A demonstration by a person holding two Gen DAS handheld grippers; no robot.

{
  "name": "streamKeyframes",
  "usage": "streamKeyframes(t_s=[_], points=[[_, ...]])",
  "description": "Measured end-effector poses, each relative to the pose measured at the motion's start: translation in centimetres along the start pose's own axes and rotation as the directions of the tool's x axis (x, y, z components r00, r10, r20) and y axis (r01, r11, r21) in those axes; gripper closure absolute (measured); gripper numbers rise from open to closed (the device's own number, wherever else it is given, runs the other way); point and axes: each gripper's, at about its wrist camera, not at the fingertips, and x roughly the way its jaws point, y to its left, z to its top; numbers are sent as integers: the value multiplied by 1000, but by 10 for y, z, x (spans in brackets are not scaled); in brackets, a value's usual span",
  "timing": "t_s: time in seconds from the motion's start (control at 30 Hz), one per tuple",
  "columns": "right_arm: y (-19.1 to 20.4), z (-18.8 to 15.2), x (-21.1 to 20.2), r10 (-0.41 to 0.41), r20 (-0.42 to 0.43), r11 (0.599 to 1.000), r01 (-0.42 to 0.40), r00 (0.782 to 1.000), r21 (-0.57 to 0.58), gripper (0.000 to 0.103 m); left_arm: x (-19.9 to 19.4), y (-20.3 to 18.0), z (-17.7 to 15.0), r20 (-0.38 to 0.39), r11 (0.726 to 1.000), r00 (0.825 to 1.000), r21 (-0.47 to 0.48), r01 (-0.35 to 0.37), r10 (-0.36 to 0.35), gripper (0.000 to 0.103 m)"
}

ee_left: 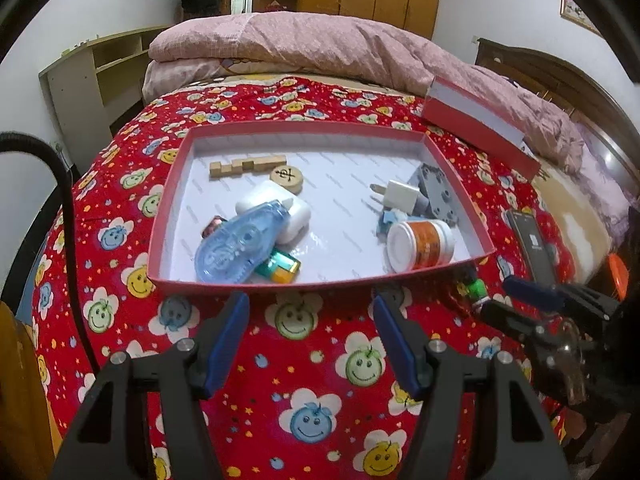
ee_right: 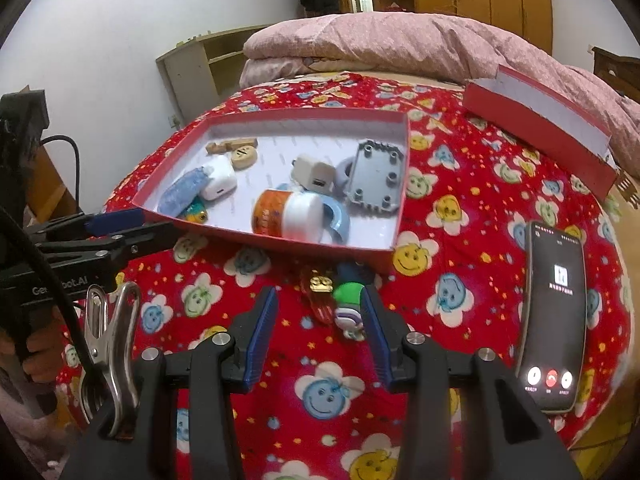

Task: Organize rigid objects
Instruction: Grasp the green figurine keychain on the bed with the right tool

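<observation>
A shallow red box (ee_left: 320, 282) is seen on the red smiley-print bedspread (ee_left: 308, 380), holding a correction-tape dispenser (ee_left: 236, 240), a white jar (ee_left: 420, 244), a plug adapter (ee_left: 396, 196) and wooden pieces (ee_left: 248, 166). A small green toy (ee_right: 350, 304) is seen outside the box, between the parted, empty fingers of the right gripper (ee_right: 320, 320). The left gripper (ee_left: 312, 328) is held wider open, empty, before the box. A phone (ee_right: 556, 320) is seen nearby.

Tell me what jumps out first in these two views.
The loud red smiley-flower blanket fills both views. On it sits an open red tray of odds and ends: a blue tape dispenser front left, an orange-and-white jar front right. Beside the tray's right edge lies a lit phone, and both grippers hang open short of the tray.
</observation>
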Motion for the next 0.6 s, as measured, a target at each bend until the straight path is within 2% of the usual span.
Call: streamKeyframes(t_s=[0.2,0.37,0.43,0.5,0.6], points=[[-18,0,12,-14,-17,998,15,1000,60,60,4,-8,-6,-18,1000,1000,12,-12,12,35],[-23,-1,31,-2,-63,997,7,998,79,64,9,-15,-10,-34,1000,999,24,-17,18,35],[-22,-2,35,-5,-60,997,9,998,73,68,11,-17,-12,-40,999,999,29,-21,22,35],[-19,-1,36,-16,-54,998,20,998,67,78,12,-17,-13,-45,999,999,33,-23,24,35],[-18,-2,34,-18,-44,997,21,999,70,79,13,-16,-16,-48,999,999,32,-23,25,35]])
